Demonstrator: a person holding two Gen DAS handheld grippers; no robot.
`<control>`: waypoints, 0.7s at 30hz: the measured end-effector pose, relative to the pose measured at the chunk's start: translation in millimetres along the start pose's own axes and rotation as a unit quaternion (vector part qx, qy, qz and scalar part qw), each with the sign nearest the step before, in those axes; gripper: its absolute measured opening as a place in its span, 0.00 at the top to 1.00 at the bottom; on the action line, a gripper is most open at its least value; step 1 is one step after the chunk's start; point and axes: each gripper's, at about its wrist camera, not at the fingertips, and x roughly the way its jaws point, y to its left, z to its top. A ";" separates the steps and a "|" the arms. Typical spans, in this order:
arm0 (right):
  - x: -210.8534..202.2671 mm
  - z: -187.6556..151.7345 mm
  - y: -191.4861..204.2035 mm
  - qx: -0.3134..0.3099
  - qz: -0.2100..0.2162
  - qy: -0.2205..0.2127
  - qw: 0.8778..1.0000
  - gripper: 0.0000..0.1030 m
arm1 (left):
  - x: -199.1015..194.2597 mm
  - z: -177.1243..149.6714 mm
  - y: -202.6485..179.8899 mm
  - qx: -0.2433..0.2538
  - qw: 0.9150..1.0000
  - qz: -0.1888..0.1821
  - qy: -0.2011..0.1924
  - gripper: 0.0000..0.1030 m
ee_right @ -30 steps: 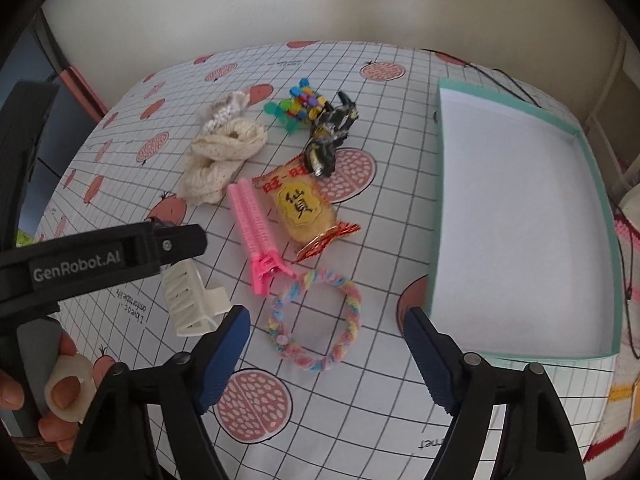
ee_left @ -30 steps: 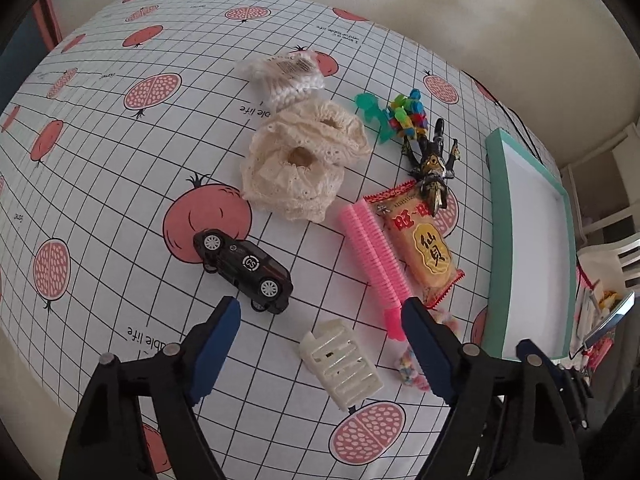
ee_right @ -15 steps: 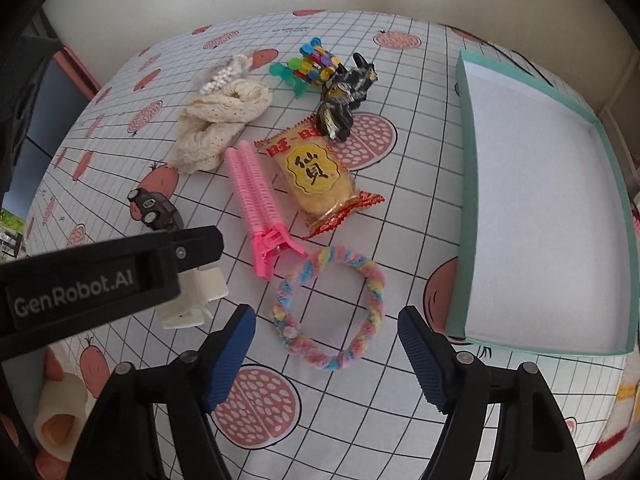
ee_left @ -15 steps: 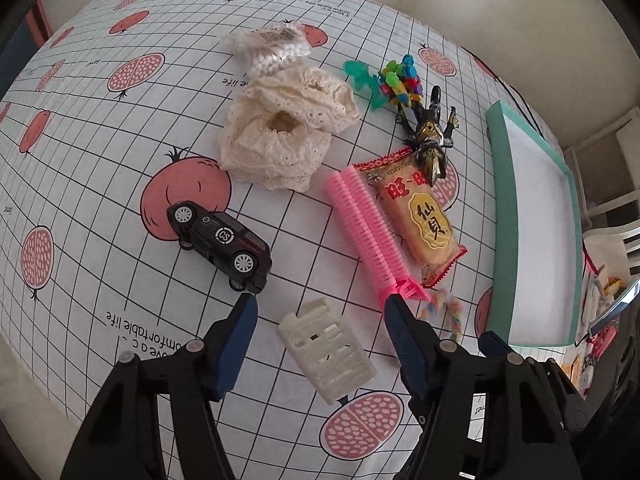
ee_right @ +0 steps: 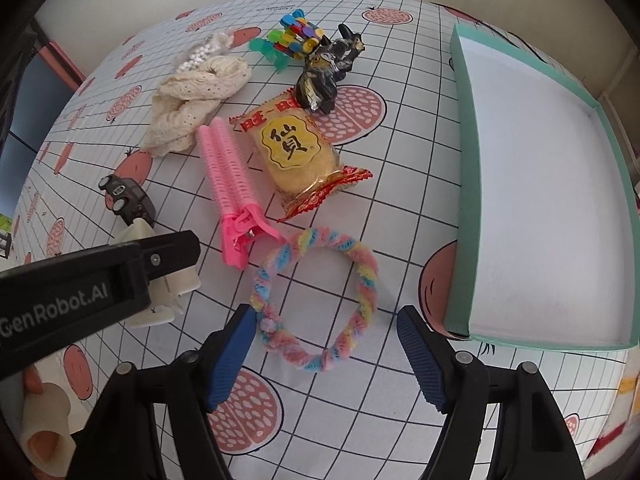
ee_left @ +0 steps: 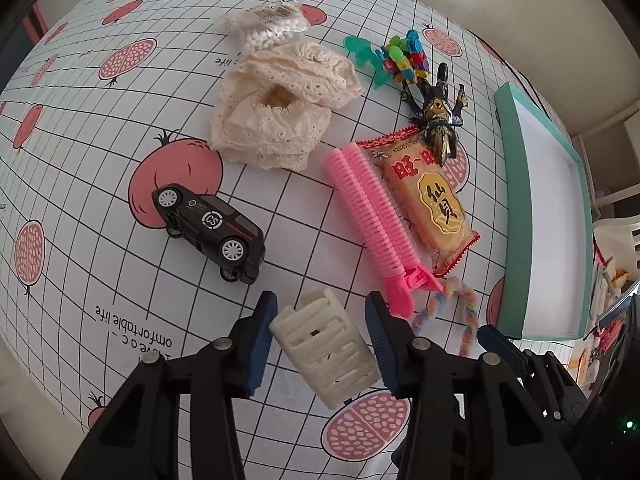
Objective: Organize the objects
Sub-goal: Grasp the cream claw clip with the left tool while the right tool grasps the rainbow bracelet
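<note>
**Grippers hover over a cluttered pomegranate-print table**

While its blue-padded fingers stand apart on either side of a cream claw hair clip [ee_left: 326,354], the left gripper [ee_left: 320,322] has not closed on it; small gaps show between the pads and the clip, which lies on the tablecloth [ee_left: 100,160]. Just beyond, a black toy car [ee_left: 210,226] sits on its wheels to the left, and a pink hair-roller clip [ee_left: 374,222] lies to the right, touching a yellow rice-cracker packet [ee_left: 426,198]. Farther out rest a cream lace scrunchie [ee_left: 280,106], a bag of white beads [ee_left: 268,26], a string of coloured clips [ee_left: 400,58] and a black-and-gold action figure [ee_left: 436,114].

The right gripper [ee_right: 326,354] is spread wide and holds nothing, its fingers flanking the near arc of a pastel twisted headband [ee_right: 316,292] lying flat on the cloth. To the right, apart from the headband, stands a shallow teal box [ee_right: 464,184] with a white interior.
</note>
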 end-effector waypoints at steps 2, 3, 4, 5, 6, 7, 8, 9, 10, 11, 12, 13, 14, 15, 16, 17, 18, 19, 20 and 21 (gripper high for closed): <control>0.5 0.5 1.9 -0.004 -0.006 0.000 1.000 0.26 | 1.6 0.3 -0.2 -0.001 1.000 0.001 0.002 0.57; 0.7 0.6 3.0 -0.006 -0.009 0.000 1.000 0.26 | 2.2 0.4 -0.5 0.000 1.000 0.002 0.003 0.57; 1.1 0.7 4.3 -0.009 -0.012 0.000 1.000 0.26 | 2.8 0.5 -1.0 0.001 1.000 0.004 0.003 0.58; 1.3 0.7 5.7 -0.012 -0.015 0.000 1.000 0.26 | 3.3 0.5 -1.5 0.002 1.000 0.005 0.003 0.60; 1.6 0.6 7.3 -0.015 -0.019 0.001 1.000 0.26 | 4.2 0.6 -2.1 0.003 1.000 0.004 0.005 0.63; 1.9 0.4 9.0 -0.018 -0.023 0.001 1.000 0.26 | 5.0 0.5 -2.3 0.004 1.000 0.004 0.007 0.64; 2.2 0.1 10.8 -0.023 -0.027 0.001 0.999 0.26 | 5.8 0.5 -2.5 0.004 1.000 0.003 0.009 0.66; 2.6 -0.2 12.8 -0.028 -0.032 0.002 0.999 0.26 | 6.5 0.6 -2.7 0.004 1.000 0.002 0.011 0.67; 2.5 -0.3 14.1 -0.031 -0.033 0.001 0.999 0.26 | 6.8 0.8 -2.9 0.004 1.000 0.003 0.012 0.68; 2.4 0.0 14.5 -0.030 -0.033 0.001 0.999 0.27 | 6.7 1.0 -3.2 0.005 1.000 0.003 0.012 0.68; 2.2 0.3 14.5 -0.030 -0.032 0.002 0.999 0.27 | 6.6 1.4 -3.3 0.005 1.000 0.004 0.011 0.68; 1.8 0.6 14.6 -0.030 -0.032 0.001 0.999 0.28 | 6.4 1.7 -3.3 0.005 1.000 0.005 0.011 0.68; 1.9 1.0 14.8 -0.029 -0.032 0.001 0.999 0.29 | 6.4 2.1 -3.2 0.005 1.000 0.004 0.011 0.68; 2.4 1.8 15.2 -0.030 -0.032 0.001 0.999 0.31 | 6.3 2.0 -3.5 0.005 1.000 0.004 0.011 0.68; 1.6 2.1 15.9 -0.031 -0.032 0.000 0.999 0.33 | 6.2 1.9 -3.8 0.005 1.000 0.004 0.011 0.68; 0.7 2.4 16.4 -0.033 -0.031 -0.002 0.999 0.39 | 6.0 2.1 -3.4 0.006 1.000 0.005 0.011 0.68; 0.2 2.6 16.6 -0.032 -0.031 -0.002 0.999 0.41 | 6.0 1.9 -2.1 0.005 1.000 0.004 0.011 0.68; 0.0 2.7 16.7 -0.031 -0.031 -0.003 0.999 0.41 | 5.9 2.2 -1.9 0.005 1.000 0.004 0.011 0.68; -0.2 2.8 16.8 -0.030 -0.031 -0.003 0.999 0.42 | 5.8 2.5 -1.7 0.006 1.000 0.003 0.011 0.68; -0.5 3.0 17.0 -0.030 -0.031 -0.003 0.999 0.43 | 5.8 2.9 -1.6 0.006 1.000 0.003 0.011 0.68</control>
